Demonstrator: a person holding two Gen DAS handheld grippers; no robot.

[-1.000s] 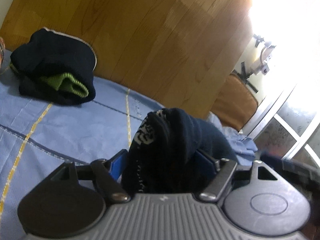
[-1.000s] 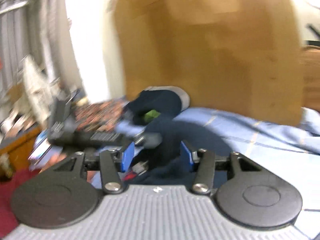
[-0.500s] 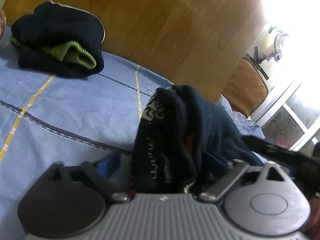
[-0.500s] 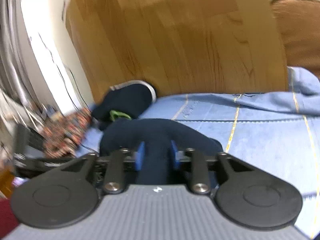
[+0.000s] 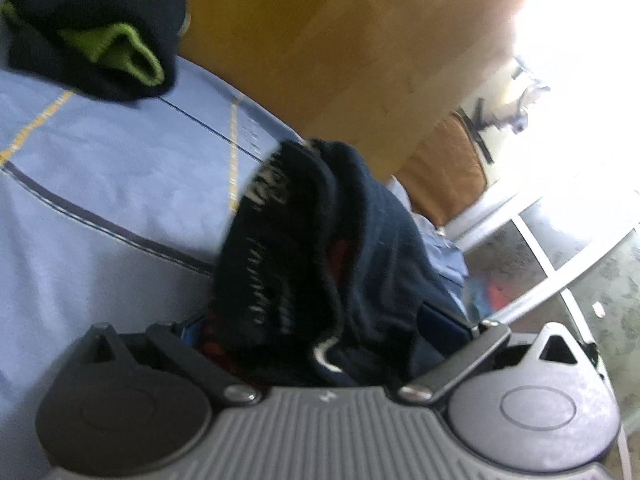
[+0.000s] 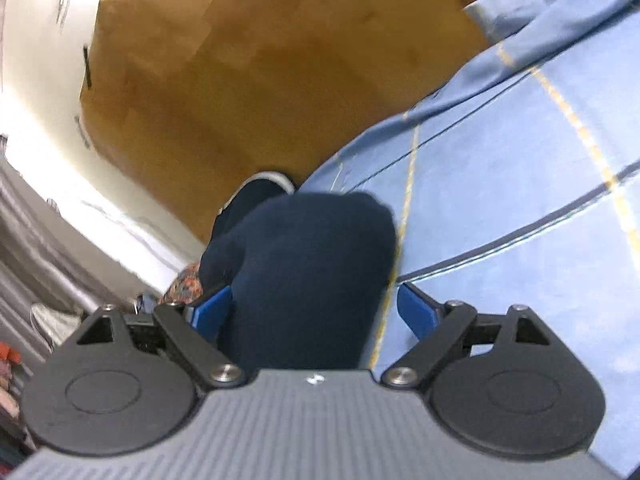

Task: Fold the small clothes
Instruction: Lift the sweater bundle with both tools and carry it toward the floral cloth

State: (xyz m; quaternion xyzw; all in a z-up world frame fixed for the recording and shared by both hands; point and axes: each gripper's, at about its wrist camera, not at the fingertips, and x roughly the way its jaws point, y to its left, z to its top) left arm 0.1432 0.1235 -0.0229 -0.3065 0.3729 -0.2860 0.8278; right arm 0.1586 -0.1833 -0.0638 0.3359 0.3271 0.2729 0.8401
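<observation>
The dark sock (image 5: 320, 264) lies bunched on the blue bedsheet (image 5: 104, 184), between both tongs. The left gripper (image 5: 324, 332) is spread wide; the right gripper (image 6: 316, 312) has just been opening, its pads seemingly off the cloth. A folded pair (image 5: 92, 28) sits far left

Each gripper had a ribbed grey body with a small white mark at its front edge, flanked by two round black discs. Black link arms ran forward from silver rivets to blue fingers. The left gripper (image 5: 320, 320) and right gripper (image 6: 316, 308) looked alike in build.
</observation>
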